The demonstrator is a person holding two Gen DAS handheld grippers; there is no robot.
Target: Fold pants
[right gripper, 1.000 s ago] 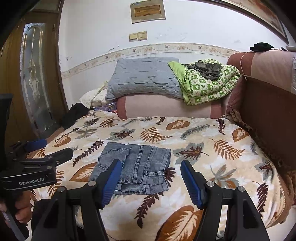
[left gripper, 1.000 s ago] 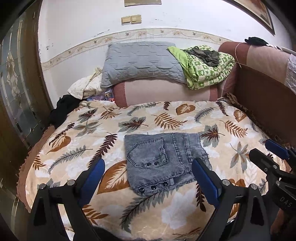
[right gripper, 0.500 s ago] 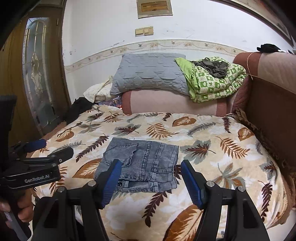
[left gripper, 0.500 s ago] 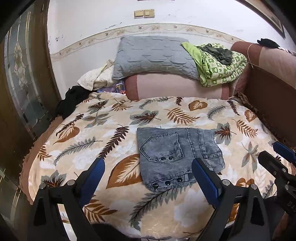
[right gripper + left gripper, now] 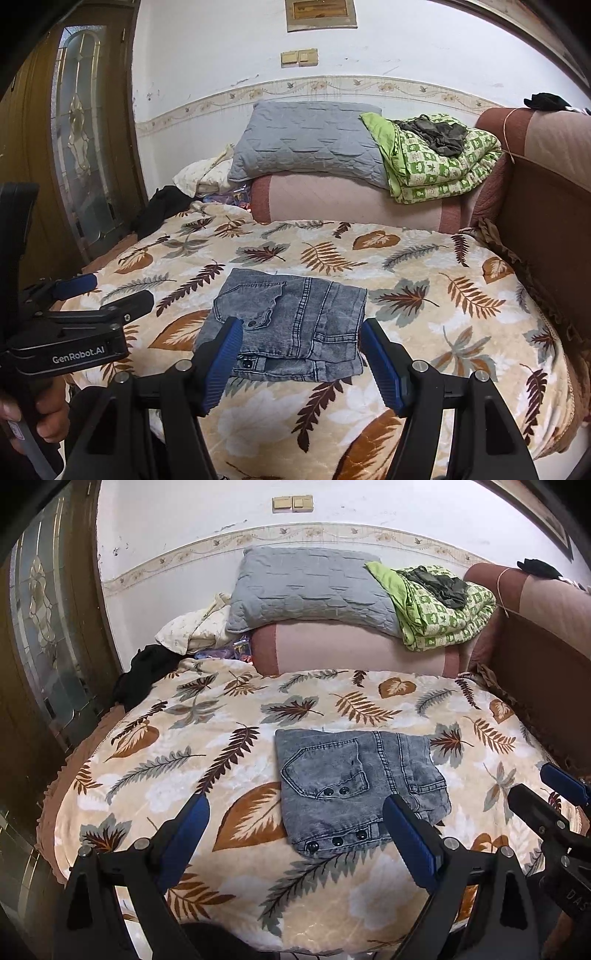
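Left wrist view: left gripper [image 5: 295, 834] has both blue-padded fingers [image 5: 186, 832] spread wide apart, nothing between them, held above the near edge of the bed [image 5: 207, 716]. Pants [image 5: 354, 786], grey-blue denim, lie folded into a compact rectangle on the leaf-print blanket [image 5: 177, 768], approx. mid-bed, slightly toward the right finger. Back pocket faces up; 2 dark buttons on the pocket, 3 more along the near edge. Right finger overlaps the pants' near right corner in the view; contact can't be told. Right gripper [image 5: 546, 794] enters at the frame's right edge, well apart from the pants.

Right wrist view: right gripper [image 5: 301, 354] fingers also spread apart, empty, w/ the pants [image 5: 291, 325] framed between the 2 tips. Fingers sit in front of the fold's near edge; contact can't be told. Left gripper [image 5: 103, 291] shows at left, fingers apart, gripped by a hand [image 5: 44, 410], beside the bed's left side. Grey pillow [image 5: 306, 144] and green patterned quilt [image 5: 436, 162] rest on a pink bolster [image 5: 351, 199] at the bed's far end.
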